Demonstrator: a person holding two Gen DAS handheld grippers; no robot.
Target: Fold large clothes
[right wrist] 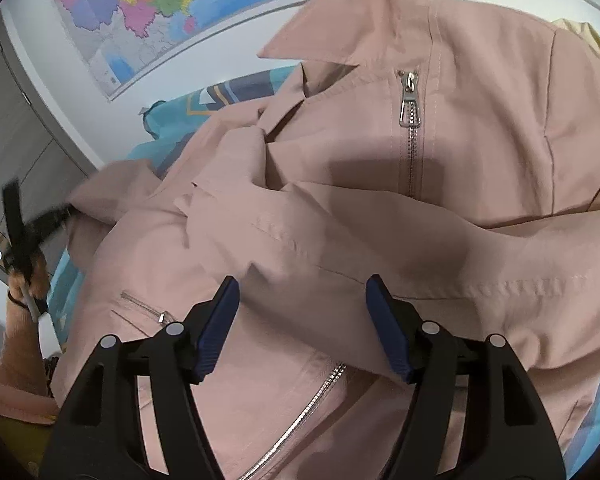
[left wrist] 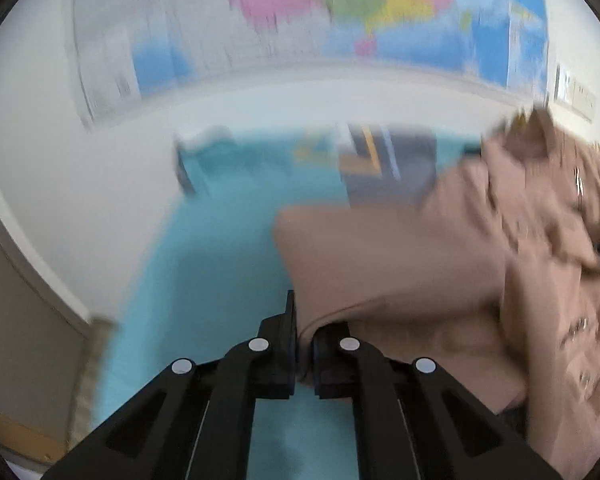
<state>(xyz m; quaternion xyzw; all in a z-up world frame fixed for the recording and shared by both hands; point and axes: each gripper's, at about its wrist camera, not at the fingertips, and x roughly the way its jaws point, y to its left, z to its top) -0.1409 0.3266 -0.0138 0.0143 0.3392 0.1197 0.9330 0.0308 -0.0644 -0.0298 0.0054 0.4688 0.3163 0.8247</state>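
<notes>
A dusty pink jacket [right wrist: 380, 208] with silver zippers lies crumpled on a turquoise bed sheet [left wrist: 204, 272]. In the left wrist view, which is motion-blurred, my left gripper [left wrist: 304, 320] is shut on a sleeve or edge of the pink jacket [left wrist: 380, 264], with cloth pinched between the fingers. In the right wrist view my right gripper [right wrist: 302, 288] is open, its blue-padded fingers [right wrist: 220, 320] just above the jacket's front, holding nothing. The left gripper [right wrist: 40, 220] shows at the far left of that view, blurred, holding the cloth's end.
A colourful wall map [right wrist: 148, 4] hangs on the white wall behind the bed. A patterned pillow or blanket [left wrist: 384, 164] lies at the bed's far side. Grey cabinet doors [right wrist: 16, 128] stand at the left.
</notes>
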